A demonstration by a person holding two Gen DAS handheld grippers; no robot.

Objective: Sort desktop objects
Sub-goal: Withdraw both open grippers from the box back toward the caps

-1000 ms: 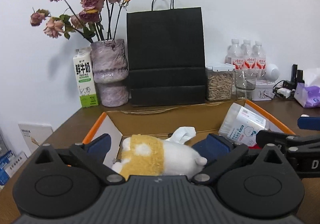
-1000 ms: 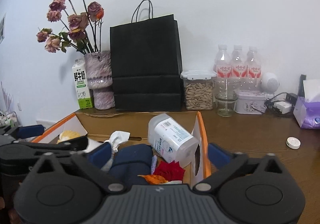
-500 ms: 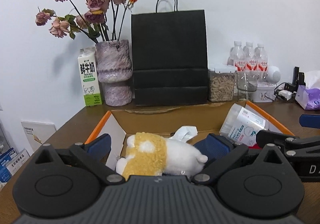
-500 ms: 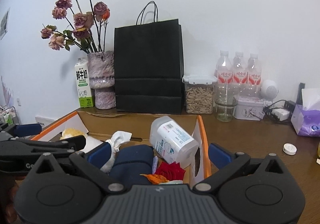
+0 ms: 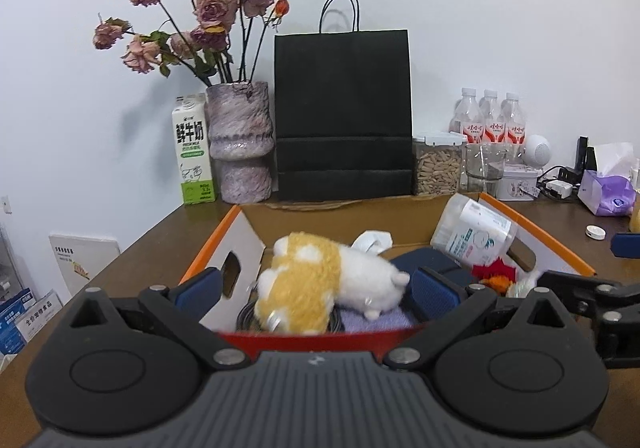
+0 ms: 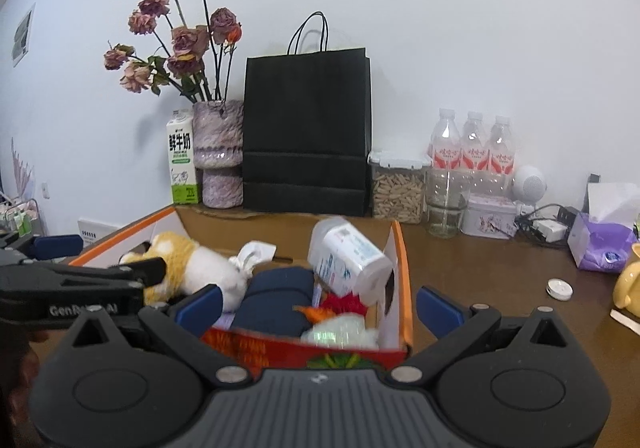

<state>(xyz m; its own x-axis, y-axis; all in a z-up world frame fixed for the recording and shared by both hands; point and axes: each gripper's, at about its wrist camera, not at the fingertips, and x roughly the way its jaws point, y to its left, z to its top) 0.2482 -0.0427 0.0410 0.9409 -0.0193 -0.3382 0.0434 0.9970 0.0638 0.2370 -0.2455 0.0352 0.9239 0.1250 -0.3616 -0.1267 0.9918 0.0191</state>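
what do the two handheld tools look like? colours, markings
Both match: the left tool and right tool have matte black bodies with a ribbed grey centre, two round black discs, silver pivot screws and blue finger pads. Seen side-on from the right wrist view, the left tool carries white lettering.

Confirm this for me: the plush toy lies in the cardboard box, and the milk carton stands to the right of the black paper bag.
Not quite. The plush toy does lie in the cardboard box, but the milk carton stands left of the black paper bag, beside the vase. Both wrist views show it.
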